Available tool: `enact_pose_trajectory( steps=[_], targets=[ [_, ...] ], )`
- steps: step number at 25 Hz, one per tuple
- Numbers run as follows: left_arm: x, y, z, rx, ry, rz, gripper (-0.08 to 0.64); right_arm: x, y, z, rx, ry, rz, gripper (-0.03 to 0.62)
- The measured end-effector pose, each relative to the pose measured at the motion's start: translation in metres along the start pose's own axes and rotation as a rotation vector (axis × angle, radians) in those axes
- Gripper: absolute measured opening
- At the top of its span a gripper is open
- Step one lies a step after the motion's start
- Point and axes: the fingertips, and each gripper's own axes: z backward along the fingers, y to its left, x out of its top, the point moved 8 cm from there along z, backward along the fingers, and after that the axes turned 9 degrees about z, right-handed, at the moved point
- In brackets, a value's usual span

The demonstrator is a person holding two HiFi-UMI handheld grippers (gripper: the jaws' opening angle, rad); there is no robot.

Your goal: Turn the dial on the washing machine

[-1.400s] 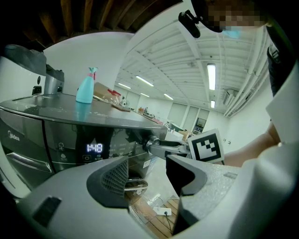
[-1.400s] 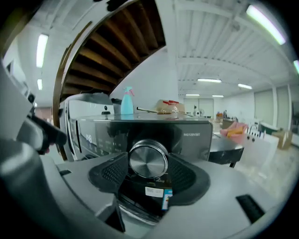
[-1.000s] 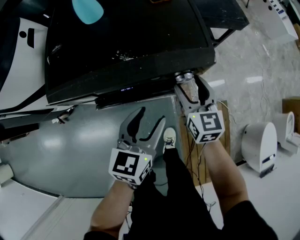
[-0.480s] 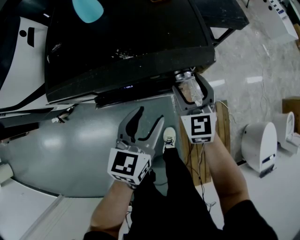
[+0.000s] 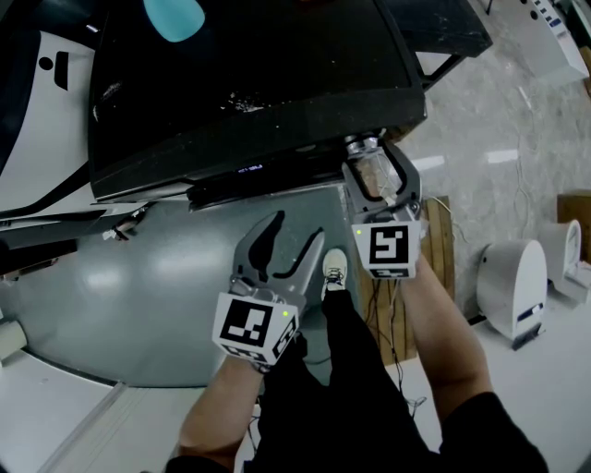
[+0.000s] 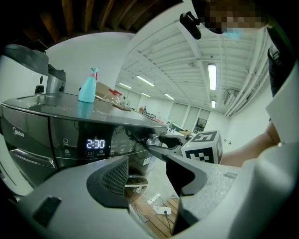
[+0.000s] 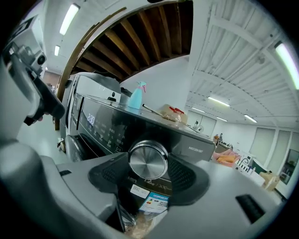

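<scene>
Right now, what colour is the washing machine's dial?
The dial is shiny silver metal, clearest in the right gripper view.

**Dial at the panel's right end, between the right gripper's jaws**

The washing machine (image 5: 259,83) fills the upper part of the head view, with its front face below its top. A spray bottle (image 5: 173,20) stands on the top, toward the back left. On the front panel, the display (image 6: 95,144) sits left of the dial (image 7: 148,160), which is at the panel's right end. The right gripper (image 5: 369,162) is at that corner. Its jaws have just been closing and lie on either side of the dial, pads touching it. The left gripper (image 5: 297,227) hangs lower and to the left, before the machine's front, with its jaws apart. A wooden board (image 5: 441,259) lies on the floor to the right of the machine, below the right gripper. A floor appliance (image 5: 512,291) stands further right.
</scene>
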Motion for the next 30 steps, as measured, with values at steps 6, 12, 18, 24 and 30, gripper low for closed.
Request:
enact_pose_trajectory(
  steps=[6, 12, 18, 24, 30],
  targets=[
    [0.001, 0.0, 0.004, 0.0, -0.002, -0.002, 0.235, -0.007, -0.012, -0.001, 0.071, -0.063, -0.316, 0.264],
    [0.005, 0.0, 0.012, 0.0, -0.01, -0.012, 0.235, -0.007, -0.01, 0.004, 0.053, -0.063, -0.362, 0.275],
    [0.012, 0.001, 0.025, -0.002, -0.022, -0.024, 0.235, 0.001, -0.005, 0.014, 0.043, -0.059, -0.343, 0.273],
    [0.02, -0.002, 0.048, -0.004, -0.015, -0.034, 0.235, 0.019, 0.0, 0.037, 0.014, -0.084, -0.333, 0.205],
    [0.033, -0.007, 0.088, -0.027, -0.046, -0.052, 0.235, 0.049, 0.013, 0.075, 0.002, -0.11, -0.372, 0.003]
  ],
)
